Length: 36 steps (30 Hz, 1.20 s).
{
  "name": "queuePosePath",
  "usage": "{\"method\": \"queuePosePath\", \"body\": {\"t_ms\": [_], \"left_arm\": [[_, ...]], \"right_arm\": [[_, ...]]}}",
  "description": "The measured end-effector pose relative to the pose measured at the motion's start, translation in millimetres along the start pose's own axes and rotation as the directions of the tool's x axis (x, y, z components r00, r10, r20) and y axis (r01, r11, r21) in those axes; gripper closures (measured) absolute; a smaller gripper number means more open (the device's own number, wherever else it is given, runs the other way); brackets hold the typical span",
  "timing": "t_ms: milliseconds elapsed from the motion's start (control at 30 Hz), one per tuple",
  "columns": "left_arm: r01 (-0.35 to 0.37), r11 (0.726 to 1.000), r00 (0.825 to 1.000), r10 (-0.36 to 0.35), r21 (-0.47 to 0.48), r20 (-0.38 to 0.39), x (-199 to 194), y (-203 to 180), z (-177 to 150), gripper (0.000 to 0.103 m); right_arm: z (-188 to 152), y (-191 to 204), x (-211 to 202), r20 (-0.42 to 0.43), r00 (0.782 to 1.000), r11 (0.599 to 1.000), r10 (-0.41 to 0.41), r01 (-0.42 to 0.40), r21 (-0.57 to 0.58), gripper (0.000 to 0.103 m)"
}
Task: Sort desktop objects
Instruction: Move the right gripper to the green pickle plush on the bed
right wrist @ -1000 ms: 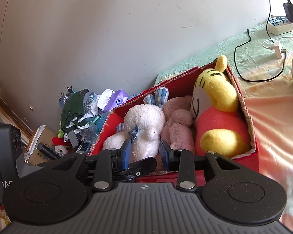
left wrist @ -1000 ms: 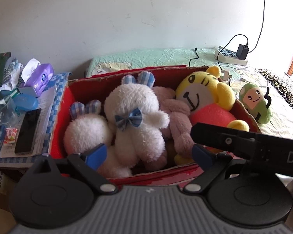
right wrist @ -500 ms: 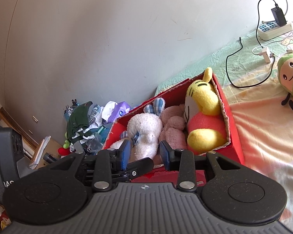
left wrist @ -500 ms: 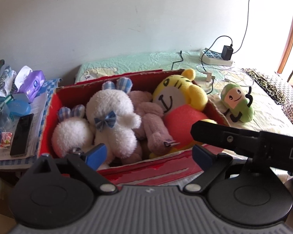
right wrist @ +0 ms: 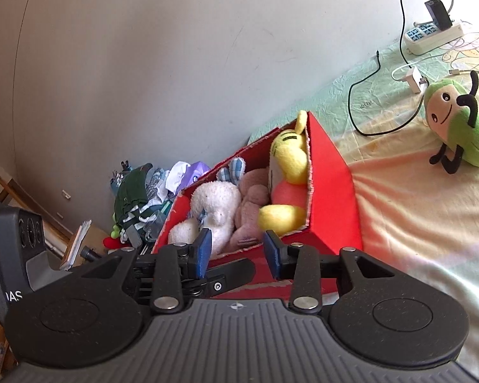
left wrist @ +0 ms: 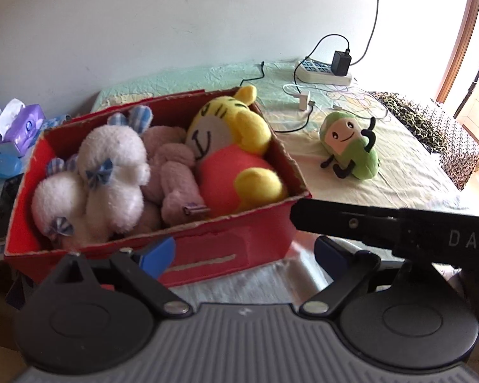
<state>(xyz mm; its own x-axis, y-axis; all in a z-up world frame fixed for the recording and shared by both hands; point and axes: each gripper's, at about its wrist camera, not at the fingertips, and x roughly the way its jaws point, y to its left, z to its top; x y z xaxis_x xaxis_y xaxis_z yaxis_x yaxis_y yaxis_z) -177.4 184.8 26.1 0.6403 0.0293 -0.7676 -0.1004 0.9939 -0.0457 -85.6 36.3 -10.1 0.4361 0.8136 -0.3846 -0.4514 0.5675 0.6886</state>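
A red cardboard box on the bed holds a white bunny plush, a pink plush and a yellow tiger plush. A green plush lies alone on the sheet to the right of the box. My left gripper is open and empty, just in front of the box. My right gripper is open and empty, near the box's front corner; its black body crosses the left wrist view.
A power strip with charger and cables lies at the back of the bed by the wall. A purple tissue pack, a phone and clutter sit left of the box. A leopard-print stool stands right.
Both grippers have pulled back and up from the box and swung right. The green plush now shows more fully in both views. The jaws stayed open and empty.
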Motion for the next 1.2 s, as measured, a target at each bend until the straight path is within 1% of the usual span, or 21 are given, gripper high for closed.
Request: {"method": "queuePosePath", "body": {"t_ms": [167,300,433,600,733,833,933,1100,1200], "left_arm": [[0.017,1.0,0.996,-0.017,-0.004,-0.086,20,-25,-12,0.008],[0.082,0.996,0.984,-0.084,-0.022,-0.16,40,-48,-13,0.008],[0.121,0.993,0.974,-0.122,-0.016,-0.192,56,-73,-9,0.008],[0.153,0.988,0.962,-0.152,-0.011,-0.225,78,-102,-3,0.008],[0.167,0.986,0.959,-0.166,-0.014,-0.228,92,-118,6,0.008],[0.185,0.982,0.957,-0.191,-0.048,-0.219,102,-125,14,0.008],[0.187,0.979,0.965,-0.198,-0.08,-0.17,110,-130,25,0.008],[0.142,0.984,0.981,-0.154,-0.107,-0.117,133,-134,53,0.008],[0.129,0.986,0.988,-0.137,-0.106,-0.074,147,-138,74,0.008]], "right_arm": [[0,-22,-7,-0.072,0.997,1.0,-0.007,0.008,0.001,0.061],[-1,-45,-11,-0.119,0.992,0.999,-0.037,0.04,0.025,0.061],[2,-69,-15,-0.164,0.983,0.994,-0.084,0.095,0.059,0.061],[11,-102,-29,-0.18,0.977,0.984,-0.116,0.138,0.114,0.061],[20,-128,-42,-0.185,0.971,0.974,-0.15,0.178,0.144,0.06],[25,-144,-51,-0.187,0.968,0.966,-0.167,0.198,0.163,0.059],[32,-161,-61,-0.184,0.966,0.96,-0.181,0.214,0.178,0.058],[50,-190,-71,-0.163,0.968,0.947,-0.193,0.227,0.226,0.058],[68,-205,-73,-0.147,0.972,0.943,-0.185,0.217,0.253,0.057]]}}
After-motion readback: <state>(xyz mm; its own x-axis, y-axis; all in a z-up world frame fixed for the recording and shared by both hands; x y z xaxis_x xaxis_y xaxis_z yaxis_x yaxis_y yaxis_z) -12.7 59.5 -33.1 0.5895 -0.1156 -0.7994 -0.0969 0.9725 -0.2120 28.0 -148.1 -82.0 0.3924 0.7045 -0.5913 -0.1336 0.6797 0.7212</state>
